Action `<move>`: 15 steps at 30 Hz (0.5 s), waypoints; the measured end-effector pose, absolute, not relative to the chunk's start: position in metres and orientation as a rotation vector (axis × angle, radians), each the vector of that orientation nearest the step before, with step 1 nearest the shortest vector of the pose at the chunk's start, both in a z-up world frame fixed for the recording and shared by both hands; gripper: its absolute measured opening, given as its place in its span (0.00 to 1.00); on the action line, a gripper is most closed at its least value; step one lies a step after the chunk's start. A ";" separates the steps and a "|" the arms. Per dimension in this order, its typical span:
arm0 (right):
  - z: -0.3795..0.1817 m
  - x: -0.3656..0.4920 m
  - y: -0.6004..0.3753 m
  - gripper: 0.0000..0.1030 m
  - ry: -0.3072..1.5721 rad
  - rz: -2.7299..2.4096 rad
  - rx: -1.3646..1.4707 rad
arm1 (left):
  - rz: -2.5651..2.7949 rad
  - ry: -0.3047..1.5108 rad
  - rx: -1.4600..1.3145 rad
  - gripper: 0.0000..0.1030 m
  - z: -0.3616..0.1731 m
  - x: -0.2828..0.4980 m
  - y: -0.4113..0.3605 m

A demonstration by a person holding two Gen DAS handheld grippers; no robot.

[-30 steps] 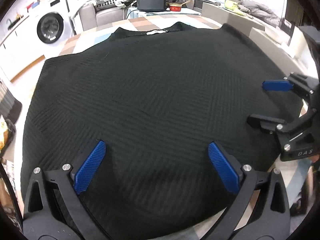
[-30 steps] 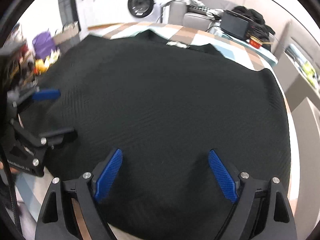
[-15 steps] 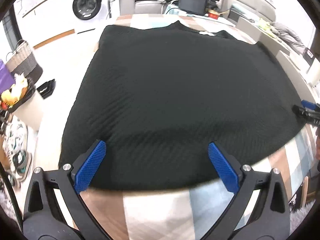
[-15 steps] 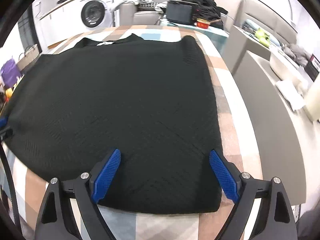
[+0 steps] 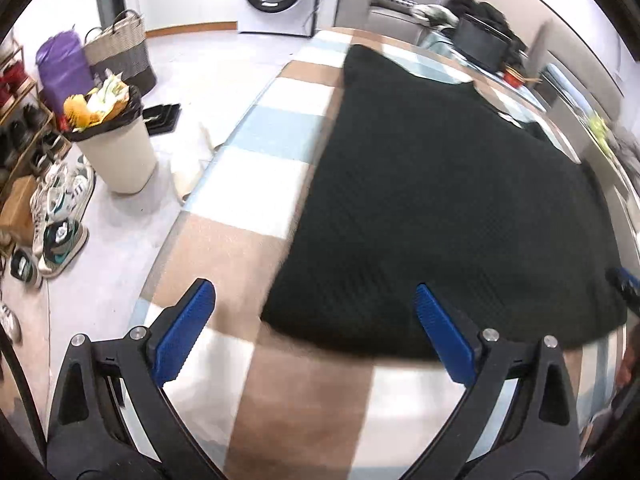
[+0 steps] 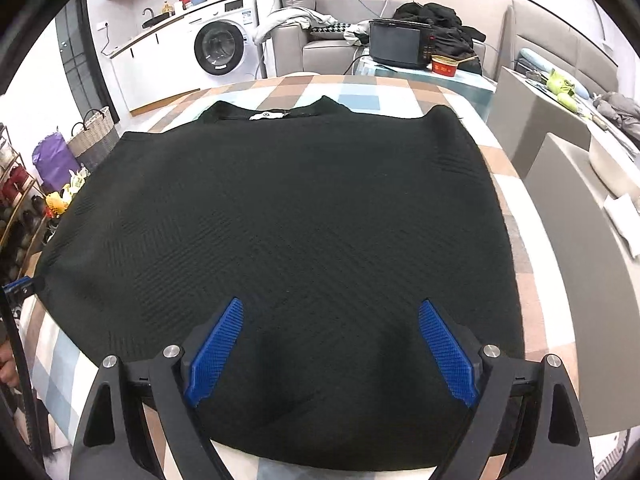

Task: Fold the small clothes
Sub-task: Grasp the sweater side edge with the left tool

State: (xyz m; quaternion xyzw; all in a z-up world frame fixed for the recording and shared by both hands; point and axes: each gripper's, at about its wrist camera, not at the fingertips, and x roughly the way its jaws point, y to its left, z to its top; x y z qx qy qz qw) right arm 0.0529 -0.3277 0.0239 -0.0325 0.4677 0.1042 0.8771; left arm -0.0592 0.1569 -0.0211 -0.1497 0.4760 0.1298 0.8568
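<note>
A black knit garment (image 6: 288,232) lies flat on the checked table (image 6: 360,94), its neck with a white label (image 6: 267,115) at the far side. In the left wrist view the garment (image 5: 440,208) fills the right half, with its near left corner between my fingers. My left gripper (image 5: 312,300) is open and empty, above the checked cloth at that corner. My right gripper (image 6: 330,314) is open and empty, low over the garment's near hem. The left gripper's blue tip (image 6: 18,285) shows at the left edge of the right wrist view.
A washing machine (image 6: 222,48) and a grey sofa (image 6: 320,46) stand beyond the table. A black appliance (image 6: 400,42) and a red bowl (image 6: 446,66) sit on a side table. A full bin (image 5: 114,148), shoes (image 5: 60,208) and a basket (image 5: 120,52) are on the floor at left. Grey furniture (image 6: 568,208) stands right.
My left gripper has swung left, from over the garment's middle to its near left corner. My right gripper shifted right, then back over the near hem. Both stayed open.
</note>
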 end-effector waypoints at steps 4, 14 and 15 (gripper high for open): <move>0.024 0.055 -0.328 0.88 0.975 0.209 -0.064 | 0.271 1.004 -0.264 0.77 -0.027 -0.040 0.151; 0.030 0.045 -0.339 0.88 0.960 0.159 -0.040 | 0.129 0.953 -0.350 0.12 -0.017 -0.009 0.149; 0.030 0.045 -0.340 0.88 0.961 0.158 -0.039 | 0.127 0.951 -0.357 0.11 -0.016 -0.010 0.150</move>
